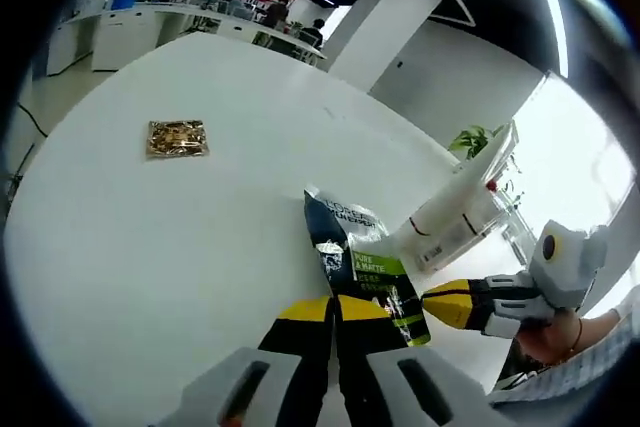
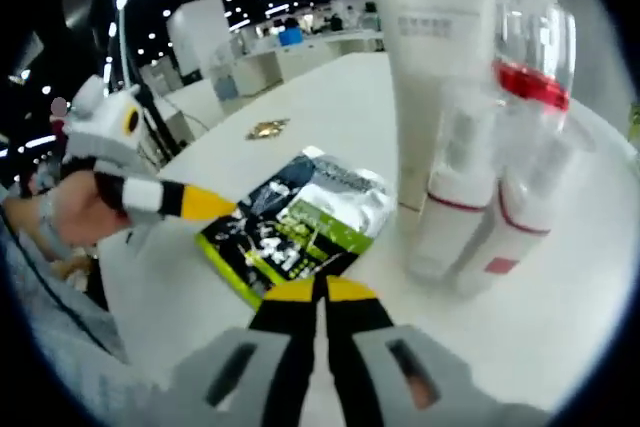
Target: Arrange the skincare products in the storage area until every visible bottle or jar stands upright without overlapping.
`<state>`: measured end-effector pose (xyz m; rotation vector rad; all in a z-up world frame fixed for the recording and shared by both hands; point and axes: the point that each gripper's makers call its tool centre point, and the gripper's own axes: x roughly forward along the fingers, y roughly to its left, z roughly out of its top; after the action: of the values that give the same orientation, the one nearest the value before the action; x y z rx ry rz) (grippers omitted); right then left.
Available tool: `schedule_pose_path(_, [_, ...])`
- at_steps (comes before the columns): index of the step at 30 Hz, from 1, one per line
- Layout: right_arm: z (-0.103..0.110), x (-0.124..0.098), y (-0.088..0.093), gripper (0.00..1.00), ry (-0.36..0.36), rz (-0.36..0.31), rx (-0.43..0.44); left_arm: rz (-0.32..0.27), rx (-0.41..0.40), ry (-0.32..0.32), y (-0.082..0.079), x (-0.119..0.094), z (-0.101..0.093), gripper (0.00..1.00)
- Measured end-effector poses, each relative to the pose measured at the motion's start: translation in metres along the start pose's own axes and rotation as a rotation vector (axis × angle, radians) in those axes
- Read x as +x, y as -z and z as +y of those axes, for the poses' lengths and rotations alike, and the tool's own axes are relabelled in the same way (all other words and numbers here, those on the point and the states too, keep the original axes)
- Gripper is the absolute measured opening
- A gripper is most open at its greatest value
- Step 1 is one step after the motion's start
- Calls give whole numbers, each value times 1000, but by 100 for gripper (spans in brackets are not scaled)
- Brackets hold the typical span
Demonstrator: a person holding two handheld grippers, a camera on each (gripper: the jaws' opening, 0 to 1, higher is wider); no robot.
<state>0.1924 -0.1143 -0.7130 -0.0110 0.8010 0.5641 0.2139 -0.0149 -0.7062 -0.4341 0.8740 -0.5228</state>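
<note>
In the left gripper view a small crinkled gold foil packet (image 1: 177, 137) lies far out on the smooth white table (image 1: 120, 247), while the left gripper (image 1: 335, 312), yellow-tipped jaws pressed together, rests its tips on a glossy black-and-green sachet (image 1: 355, 252) lying flat. In the right gripper view the right gripper (image 2: 318, 292) is likewise closed with nothing between its jaws, touching that sachet's near edge; just right stand a tall white tube (image 2: 440, 67) and clear-capped, red-banded white bottles (image 2: 500, 197), upright and crowded together

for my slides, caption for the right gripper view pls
Right gripper, jaws together, over a dark sachet beside white tubes on the table.
</note>
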Motion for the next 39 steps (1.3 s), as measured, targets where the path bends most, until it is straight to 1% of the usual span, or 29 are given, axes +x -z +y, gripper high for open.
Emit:
schedule_pose_path(1, [1, 0, 1, 10, -7, 4, 10, 1, -1, 0, 0, 0, 0, 0])
schedule_pose_path(4, [2, -2, 4, 19, -10, 7, 24, -2, 2, -2, -1, -1, -1, 0])
schedule_pose_path(6, [-1, -2, 7, 20, 13, 19, 16, -1, 1, -3, -1, -1, -1, 0])
schedule_pose_path(8, [-1, -2, 7, 19, 13, 16, 14, 1, 1, -6, 0, -1, 0, 0])
schedule_pose_path(11, [4, -2, 7, 19, -12, 18, 29, 4, 3, -8, 1, -1, 0, 0])
schedule_pose_path(13, [8, -3, 8, 18, -29, 13, 43, 15, -5, -12, 4, -1, 0, 0])
schedule_pose_path(16, [12, -2, 8, 17, -30, 10, 42, 32, -8, -13, 9, 0, -2, 0])
schedule_pose_path(18, [11, -3, 8, 15, -17, 11, 25, 31, 2, -19, 11, -1, -1, 0])
schedule_pose_path(21, [5, -6, 4, 7, 15, -14, -21, 35, 5, -17, 12, -2, -2, 0])
schedule_pose_path(23, [3, -7, 1, 4, 21, -25, -27, 38, 4, -11, 13, -2, -2, 0])
schedule_pose_path(31, [0, -4, -4, 2, 26, -39, -33, 47, 17, -6, 16, -1, -5, 0])
schedule_pose_path(39, [-1, -3, -5, 2, 28, -45, -30, 53, 20, -3, 18, 1, -6, 1])
